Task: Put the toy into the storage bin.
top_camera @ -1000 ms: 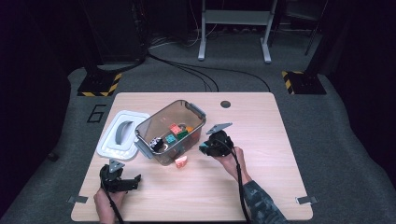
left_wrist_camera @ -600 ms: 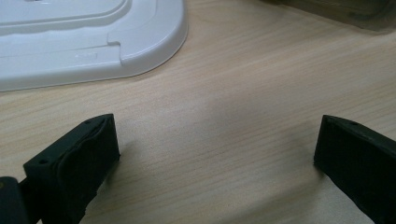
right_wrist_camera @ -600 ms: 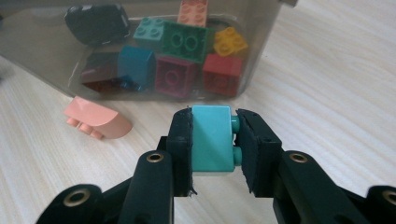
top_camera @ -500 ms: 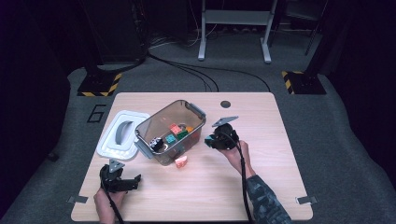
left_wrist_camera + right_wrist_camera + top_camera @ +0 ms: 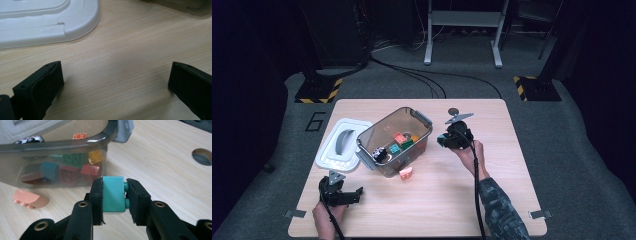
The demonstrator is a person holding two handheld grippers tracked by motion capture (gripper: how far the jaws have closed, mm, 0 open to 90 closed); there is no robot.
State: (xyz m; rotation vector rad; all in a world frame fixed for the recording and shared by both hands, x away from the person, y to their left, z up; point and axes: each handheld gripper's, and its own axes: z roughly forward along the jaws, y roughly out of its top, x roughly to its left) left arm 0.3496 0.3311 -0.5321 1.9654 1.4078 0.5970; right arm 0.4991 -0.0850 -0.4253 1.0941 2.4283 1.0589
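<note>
My right gripper (image 5: 114, 195) is shut on a teal brick (image 5: 113, 195), its studs against the right pad. In the high view the right gripper (image 5: 443, 141) hangs just right of the smoky clear bin (image 5: 424, 131), above the table. The bin (image 5: 57, 143) holds several coloured bricks and a small toy car (image 5: 379, 154). A salmon brick (image 5: 405, 173) lies on the wood in front of the bin; the same salmon brick (image 5: 30, 198) shows at the left of the right gripper view. My left gripper (image 5: 354, 195) rests near the front left edge, open, with bare wood between its fingers (image 5: 47, 85).
The bin's white lid (image 5: 343, 144) lies flat to the left of the bin; its corner (image 5: 50, 22) sits just ahead of the left gripper. A round cable hole (image 5: 453, 111) is in the table near the far edge. An orange brick (image 5: 80, 136) lies beyond the bin.
My right gripper has lifted and drifted rightward and farther from the bin's front, still carrying the teal brick. The left gripper has stayed put.
</note>
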